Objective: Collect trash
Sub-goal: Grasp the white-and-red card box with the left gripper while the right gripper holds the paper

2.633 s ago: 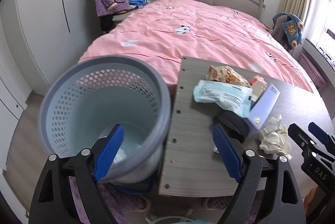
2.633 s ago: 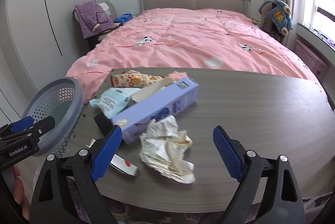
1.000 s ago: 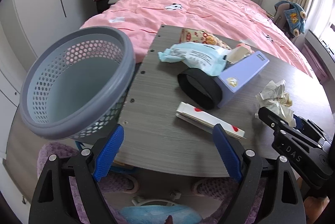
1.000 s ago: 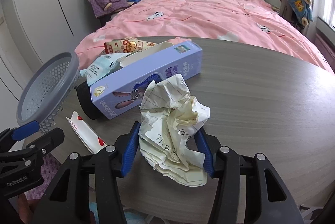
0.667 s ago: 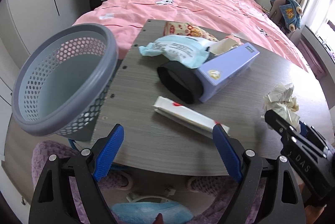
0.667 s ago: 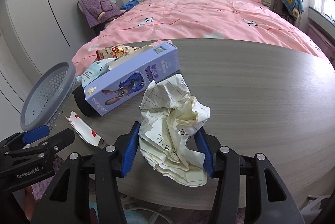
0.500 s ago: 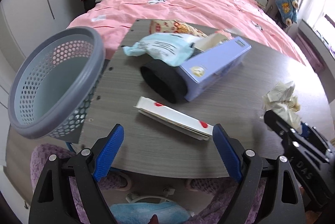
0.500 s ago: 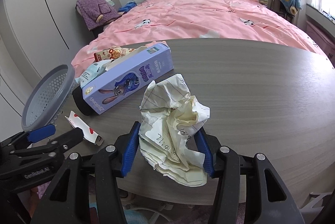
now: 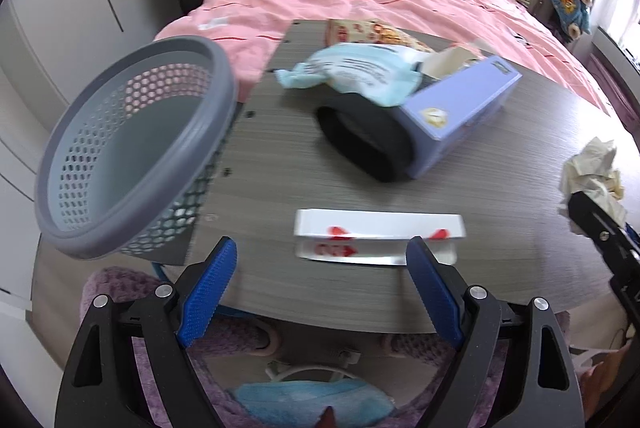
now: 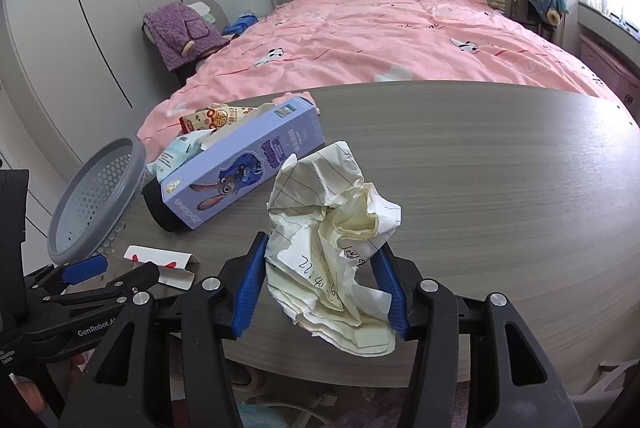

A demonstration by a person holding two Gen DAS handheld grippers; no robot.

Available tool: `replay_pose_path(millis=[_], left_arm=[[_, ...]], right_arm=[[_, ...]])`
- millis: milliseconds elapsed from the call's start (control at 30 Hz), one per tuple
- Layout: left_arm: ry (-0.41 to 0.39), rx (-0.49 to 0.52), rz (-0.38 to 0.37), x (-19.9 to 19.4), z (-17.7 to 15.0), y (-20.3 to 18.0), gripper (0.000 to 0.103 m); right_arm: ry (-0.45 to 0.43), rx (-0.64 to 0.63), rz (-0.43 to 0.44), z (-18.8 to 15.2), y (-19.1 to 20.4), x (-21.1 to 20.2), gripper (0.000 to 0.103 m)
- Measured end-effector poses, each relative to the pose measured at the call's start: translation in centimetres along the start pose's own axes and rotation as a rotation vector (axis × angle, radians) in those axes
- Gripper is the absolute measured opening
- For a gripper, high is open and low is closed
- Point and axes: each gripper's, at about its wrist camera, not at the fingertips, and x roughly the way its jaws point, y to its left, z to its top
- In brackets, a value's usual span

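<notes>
My right gripper (image 10: 322, 270) is shut on a crumpled paper ball (image 10: 332, 228), held above the table's near edge; the ball also shows in the left wrist view (image 9: 592, 168). My left gripper (image 9: 322, 280) is open and empty, its fingers either side of a flat white wrapper with red marks (image 9: 378, 234), (image 10: 160, 262). A grey mesh basket (image 9: 132, 144), (image 10: 96, 204) tilts at the table's left edge. A purple carton (image 9: 460, 112), (image 10: 244, 164), a black roll (image 9: 364, 140), a light-blue packet (image 9: 356, 72) and a snack packet (image 9: 372, 30) lie on the table.
The grey wood-grain table (image 10: 500, 168) stands against a bed with a pink cover (image 10: 380, 36). A chair with a purple garment (image 10: 184, 32) stands at the far left, by white wardrobe doors. A purple seat (image 9: 120, 288) shows under the table's near edge.
My right gripper closed on the paper ball and lifted it back off the table. My left gripper moved right from the basket to the white wrapper and stays open.
</notes>
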Motion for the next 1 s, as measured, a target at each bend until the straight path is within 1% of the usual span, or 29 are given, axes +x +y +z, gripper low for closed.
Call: replay_pose_path(millis=[133,267,333,433,533,667,767,1000], left_arm=[[-0.002,-0.02,0.013,-0.1,0.0,1.3,0.083],[-0.005,-0.032,-0.028,-0.6,-0.1,2.0,0.083],[-0.012,-0.018,-0.055,-0.8,-0.1,1.8,0.083],[-0.014,0.002,-0.08,-0.8,-0.2,1.2,0.083],[-0.031,0.041,-0.099,-1.0,-0.2,0.2,0.083],[-0.048,0.08,-0.086,-1.1,-0.2,-0.9,0.083],[-0.043,0.092,-0.083,-1.0,-0.3,-1.0,0.083],[0.005,0.146,-0.073,0.4,-0.3,-2.1,0.083]], right_arm=[[-0.007,-0.01,0.001,0.1,0.5,-0.4,0.051],[-0.014,-0.01,-0.003,0.3,0.7,-0.6,0.051],[-0.018,-0.008,-0.005,0.3,0.7,-0.7,0.051],[-0.017,-0.001,-0.01,0.1,0.6,-0.8,0.051],[-0.017,0.002,-0.014,0.1,0.5,-0.9,0.051],[-0.02,0.008,-0.018,0.1,0.2,-1.1,0.051],[-0.021,0.014,-0.021,0.2,-0.1,-1.1,0.051],[-0.016,0.016,-0.019,0.0,0.0,-0.9,0.051]])
